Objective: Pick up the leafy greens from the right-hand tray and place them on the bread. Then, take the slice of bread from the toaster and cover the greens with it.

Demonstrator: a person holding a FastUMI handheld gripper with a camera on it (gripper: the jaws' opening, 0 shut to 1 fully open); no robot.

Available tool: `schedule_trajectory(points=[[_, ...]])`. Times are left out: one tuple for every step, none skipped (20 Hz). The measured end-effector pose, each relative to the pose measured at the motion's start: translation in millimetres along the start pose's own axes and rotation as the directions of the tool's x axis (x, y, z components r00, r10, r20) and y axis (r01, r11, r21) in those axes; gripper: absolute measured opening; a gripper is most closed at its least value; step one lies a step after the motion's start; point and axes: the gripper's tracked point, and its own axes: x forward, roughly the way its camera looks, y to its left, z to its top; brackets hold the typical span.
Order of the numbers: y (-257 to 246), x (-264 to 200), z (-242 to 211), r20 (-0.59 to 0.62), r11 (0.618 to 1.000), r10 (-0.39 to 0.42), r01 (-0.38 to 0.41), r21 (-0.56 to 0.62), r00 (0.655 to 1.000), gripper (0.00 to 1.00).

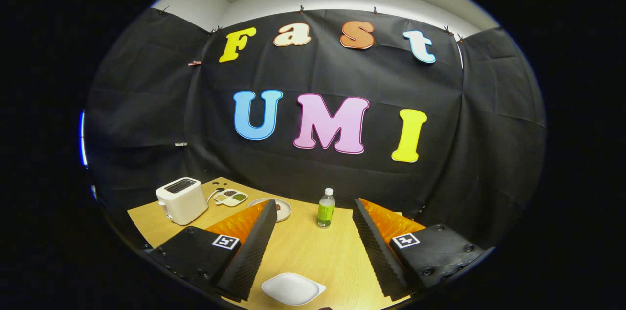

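So my gripper (pixel 313 207) is held level above the wooden surface (pixel 313 251), fingers spread wide apart with nothing between them, just bare wood. Plenty of open room down the middle. The surface's left edge runs right behind the white toaster (pixel 182 200), which sits off beyond my left finger, and the far edge butts up against the black cloth wall.

Just past the toaster there's a small divided tray (pixel 231 197) with little portions in it, something green in one compartment, brownish stuff in the others. Too small to tell if that's the leafy greens. Next to it, half hidden behind my left fingertip, is a round plate (pixel 283 208) with something dark on it. Can't make out bread anywhere from here.

A green bottle (pixel 325 208) with a white cap stands upright ahead, between the fingertips. Close under the gripper sits a white squarish dish (pixel 292 289).
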Motion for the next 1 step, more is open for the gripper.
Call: schedule_trajectory(points=[[4.8, 1.2, 0.0, 0.001, 1.000, 0.011, -0.011, 0.000, 1.000, 0.97]])
